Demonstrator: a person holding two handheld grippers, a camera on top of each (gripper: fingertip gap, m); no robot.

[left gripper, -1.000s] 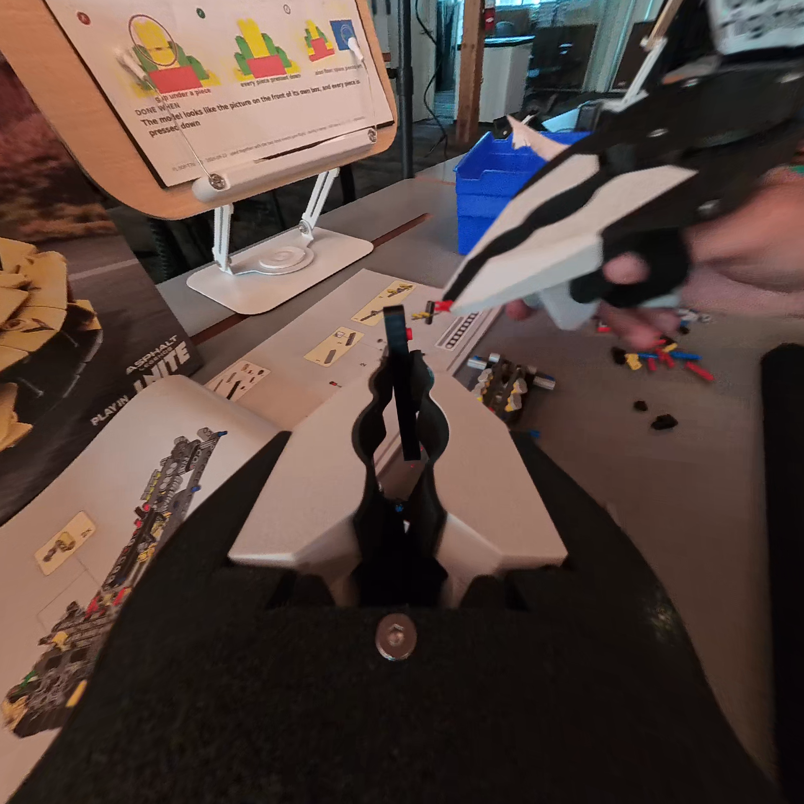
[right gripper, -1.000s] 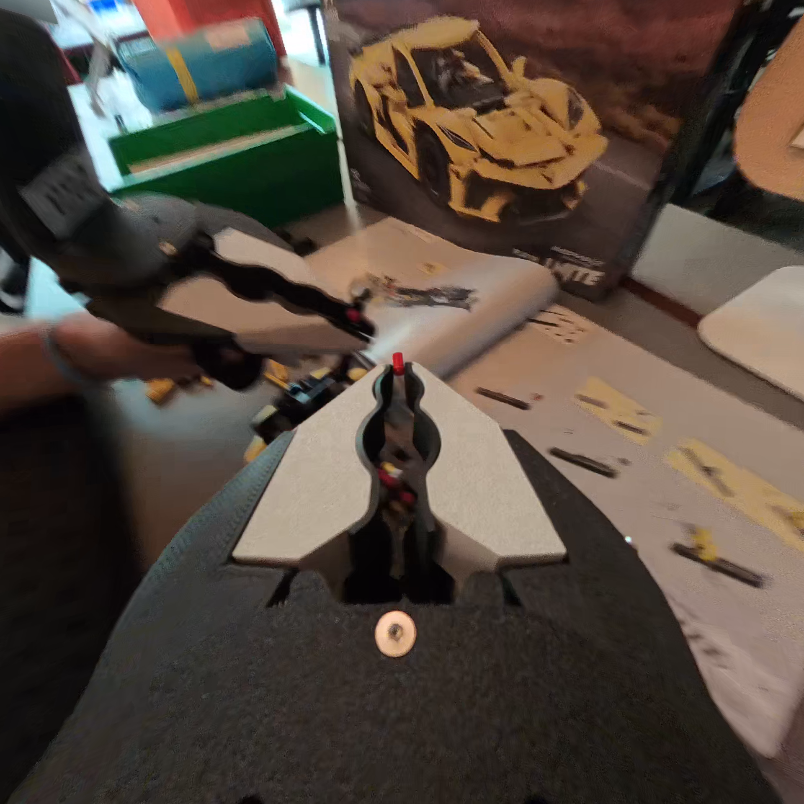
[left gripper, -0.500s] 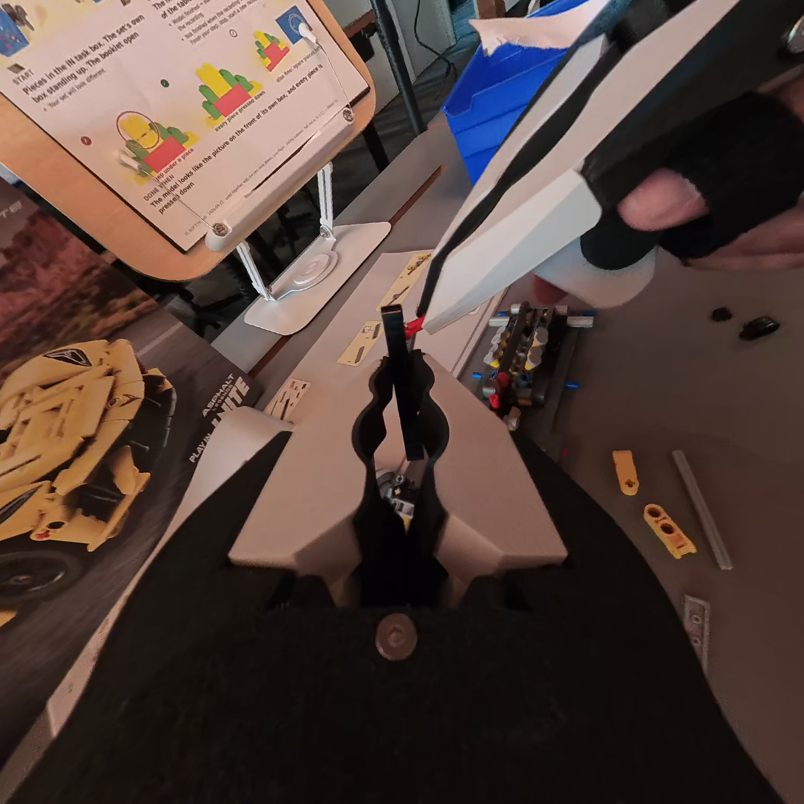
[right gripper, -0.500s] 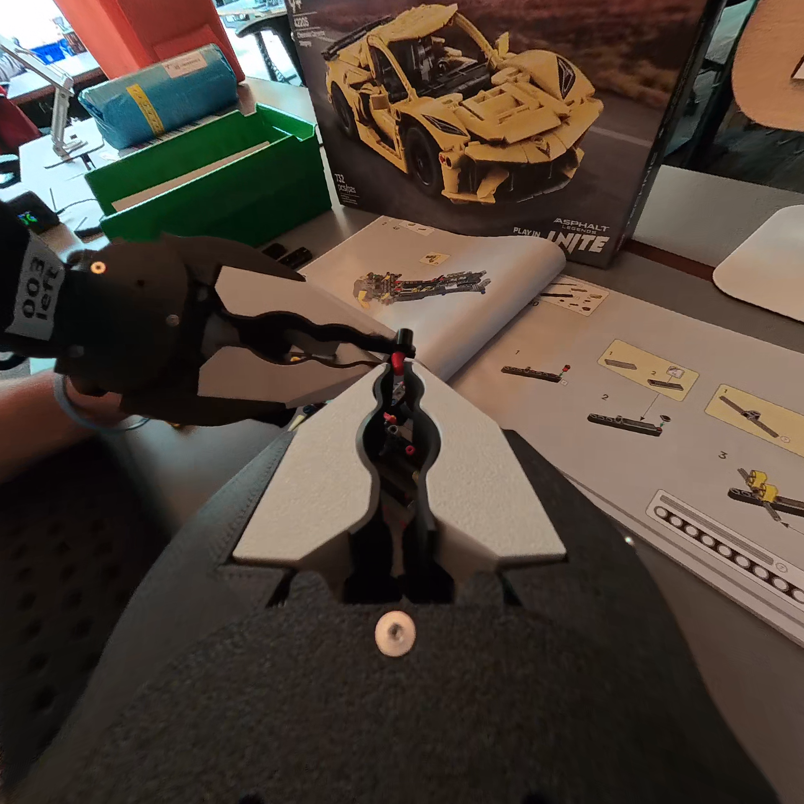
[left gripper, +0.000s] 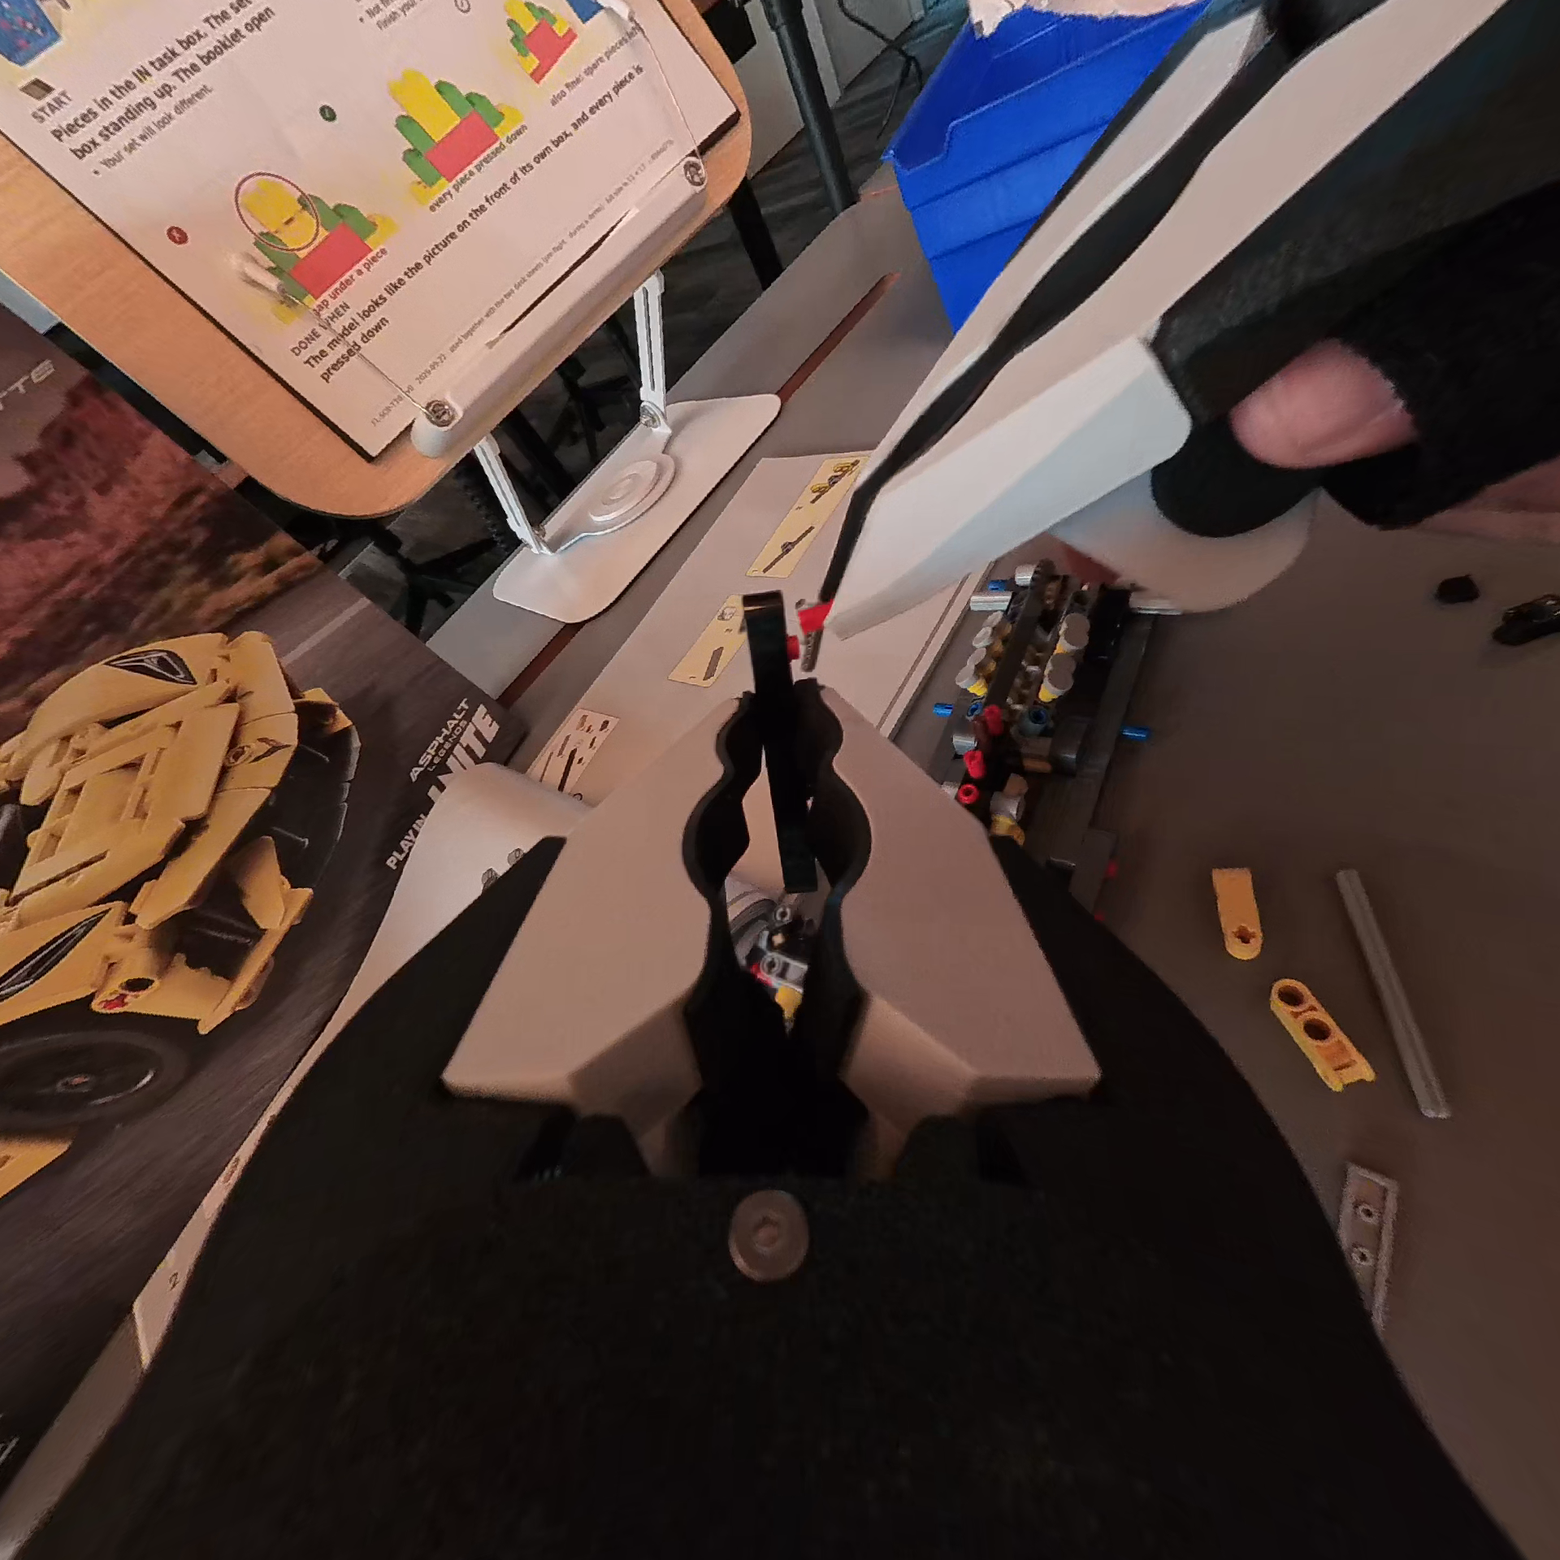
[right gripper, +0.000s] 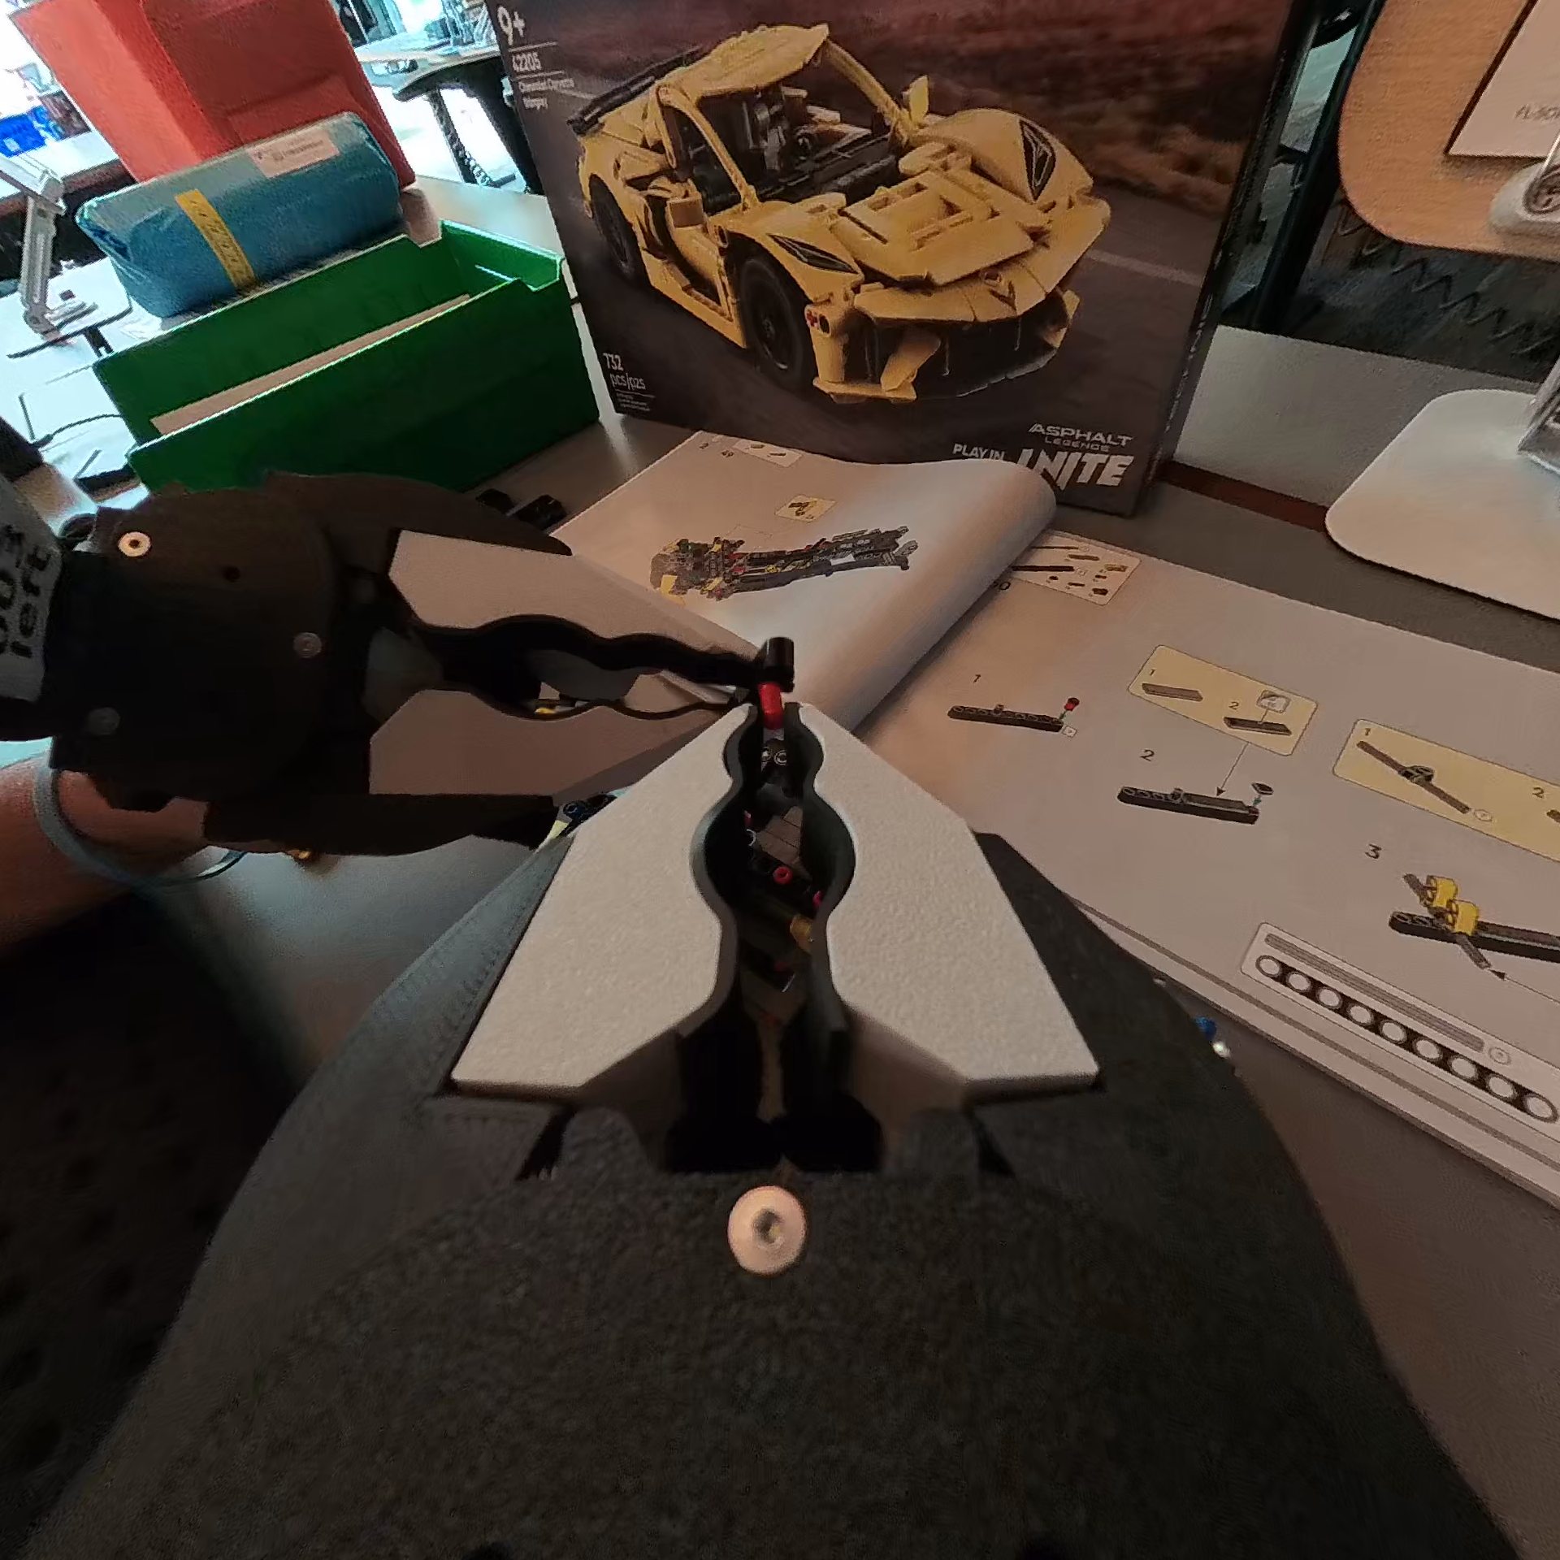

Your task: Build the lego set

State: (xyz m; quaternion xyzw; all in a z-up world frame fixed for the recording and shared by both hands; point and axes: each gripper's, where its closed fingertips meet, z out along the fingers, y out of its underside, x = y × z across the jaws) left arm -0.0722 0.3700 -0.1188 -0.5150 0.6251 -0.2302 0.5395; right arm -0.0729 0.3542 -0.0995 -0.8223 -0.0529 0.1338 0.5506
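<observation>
Lego beam [left gripper: 781, 743] (black) sits clamped in the left gripper [left gripper: 778, 701]; the right gripper [right gripper: 768, 717] pinches a red pin [right gripper: 768, 699] against its tip.

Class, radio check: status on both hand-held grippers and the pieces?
Left hand-held gripper shut on black beam. Right hand-held gripper shut on red pin, pin at beam's end. Nothing between them.

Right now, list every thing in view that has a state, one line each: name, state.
left gripper: shut on the black beam.
black beam: upright, clamped between the fingers.
right gripper: shut on the red pin.
red pin: at the beam's top hole.
instruction booklet: open, flat on the table.
set box: standing upright.
partly built chassis: lying on the table.
</observation>
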